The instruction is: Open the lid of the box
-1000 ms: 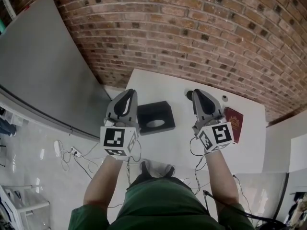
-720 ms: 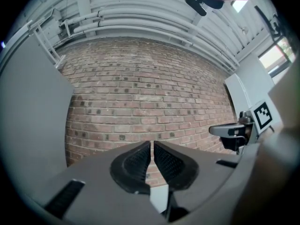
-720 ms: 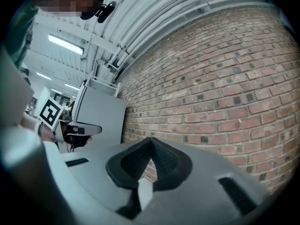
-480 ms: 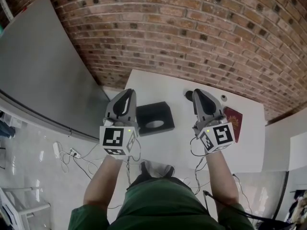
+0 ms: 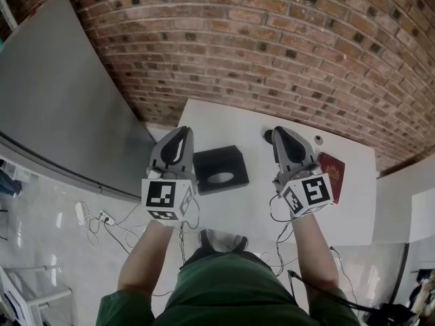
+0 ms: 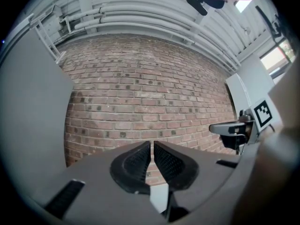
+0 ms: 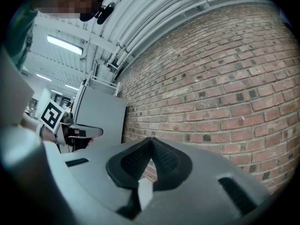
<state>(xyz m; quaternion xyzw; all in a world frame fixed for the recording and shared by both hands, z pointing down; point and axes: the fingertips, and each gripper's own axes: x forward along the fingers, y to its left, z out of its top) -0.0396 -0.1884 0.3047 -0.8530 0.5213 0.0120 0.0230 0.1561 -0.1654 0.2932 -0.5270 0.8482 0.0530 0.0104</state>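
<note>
Brick wall [image 5: 272, 46] rose behind a white table [image 5: 353, 206], and on it the black box [image 5: 219, 168] sat flat between the two grippers, its lid apparently down, with a pale oval on top. A red booklet [image 5: 332, 174] lay well off to the right, clear of the work. The left gripper [image 5: 182, 131] hung just left of the box, its jaws drawn to a thin slit with nothing between them. The right gripper [image 5: 280, 132] hung to the box's right with its jaw tips touching, also empty. Both pointed at the wall rather than down, so their own cameras saw only brick. Flanking the box like this probably kept either side within reach.
</note>
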